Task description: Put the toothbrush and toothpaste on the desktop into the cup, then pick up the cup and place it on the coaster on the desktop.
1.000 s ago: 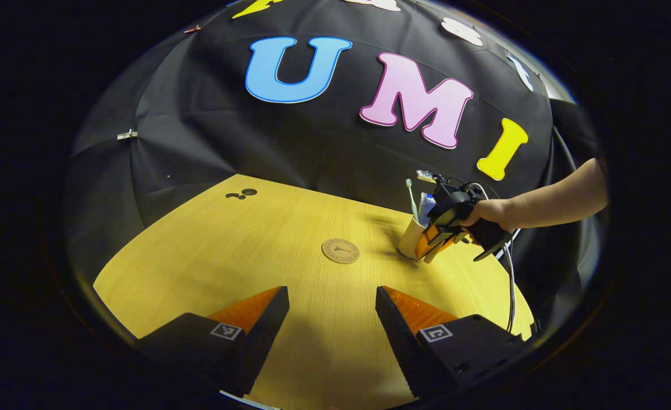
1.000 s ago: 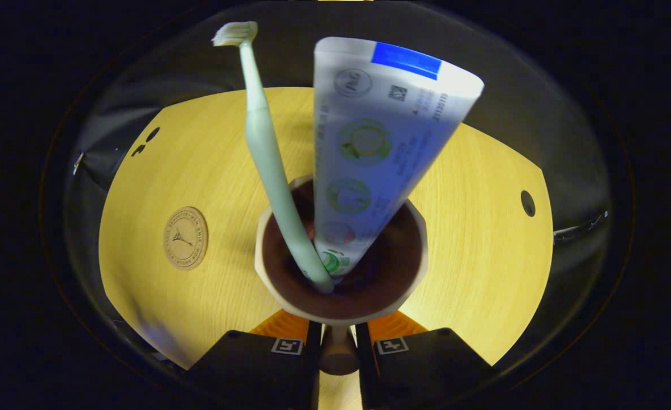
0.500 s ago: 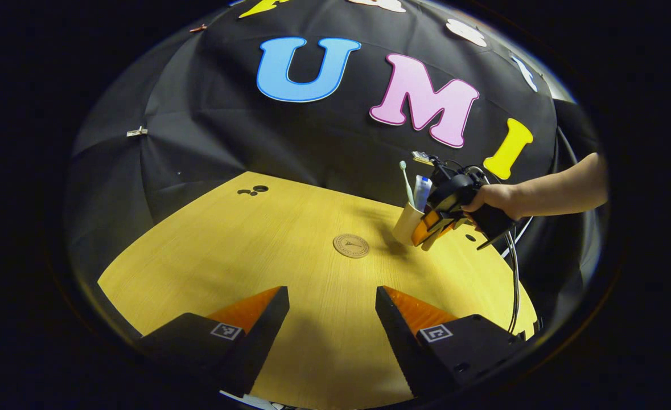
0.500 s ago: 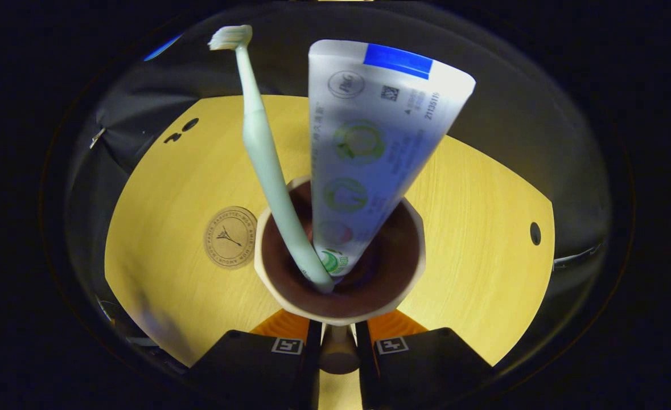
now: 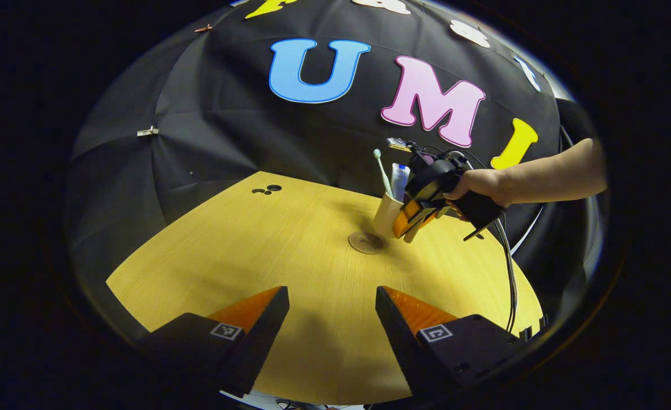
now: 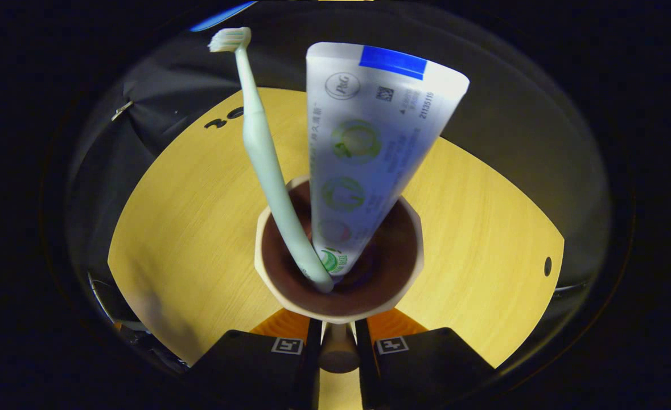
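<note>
A cream cup (image 6: 338,307) with a dark inside holds a pale green toothbrush (image 6: 267,159) and a white toothpaste tube (image 6: 369,142), both standing up out of it. My right gripper (image 6: 338,353) is shut on the cup's handle. In the left gripper view the cup (image 5: 386,215) hangs tilted in the air just above the round cork coaster (image 5: 365,242), with the right gripper (image 5: 412,219) and a hand (image 5: 480,185) behind it. My left gripper (image 5: 332,319) stands open low over the near part of the yellow desktop (image 5: 289,256), nothing between its fingers.
Cables (image 5: 509,273) trail from the right gripper down over the desktop's right edge. Small dark holes (image 5: 267,189) sit at the desktop's far left, another hole (image 6: 547,266) at its right side. The black cloth wall closes the back.
The right gripper has carried the cup with toothbrush and toothpaste leftward and higher, from beside the coaster to over it. The coaster has slipped under the cup in the right gripper view. The left gripper stayed open.
</note>
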`<state>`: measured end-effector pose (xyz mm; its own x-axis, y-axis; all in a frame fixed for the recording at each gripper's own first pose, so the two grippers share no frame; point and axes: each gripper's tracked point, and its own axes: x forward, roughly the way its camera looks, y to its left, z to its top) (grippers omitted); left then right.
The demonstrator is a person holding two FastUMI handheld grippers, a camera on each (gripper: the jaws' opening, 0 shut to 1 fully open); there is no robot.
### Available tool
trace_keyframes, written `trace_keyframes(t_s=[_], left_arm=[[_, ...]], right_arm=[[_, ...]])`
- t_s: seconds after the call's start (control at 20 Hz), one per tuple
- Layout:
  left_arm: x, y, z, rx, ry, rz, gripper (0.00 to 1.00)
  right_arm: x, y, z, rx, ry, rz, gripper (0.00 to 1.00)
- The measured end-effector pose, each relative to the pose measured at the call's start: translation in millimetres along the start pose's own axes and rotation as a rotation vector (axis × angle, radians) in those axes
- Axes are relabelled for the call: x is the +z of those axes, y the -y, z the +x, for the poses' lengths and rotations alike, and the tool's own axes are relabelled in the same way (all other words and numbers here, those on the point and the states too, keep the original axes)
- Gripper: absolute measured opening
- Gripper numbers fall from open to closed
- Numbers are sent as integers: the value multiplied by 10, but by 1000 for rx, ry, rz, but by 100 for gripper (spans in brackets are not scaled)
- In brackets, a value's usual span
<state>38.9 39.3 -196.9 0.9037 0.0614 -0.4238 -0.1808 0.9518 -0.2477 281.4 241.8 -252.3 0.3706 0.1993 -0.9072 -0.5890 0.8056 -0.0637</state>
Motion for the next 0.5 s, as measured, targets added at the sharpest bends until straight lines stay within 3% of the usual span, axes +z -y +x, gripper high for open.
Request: trace_keyframes(t_s=[0.5], left_arm=[[-37, -152, -65, 28, -1, -21, 97]], right_arm=[[-50, -265, 189, 1, -28, -33, 32]])
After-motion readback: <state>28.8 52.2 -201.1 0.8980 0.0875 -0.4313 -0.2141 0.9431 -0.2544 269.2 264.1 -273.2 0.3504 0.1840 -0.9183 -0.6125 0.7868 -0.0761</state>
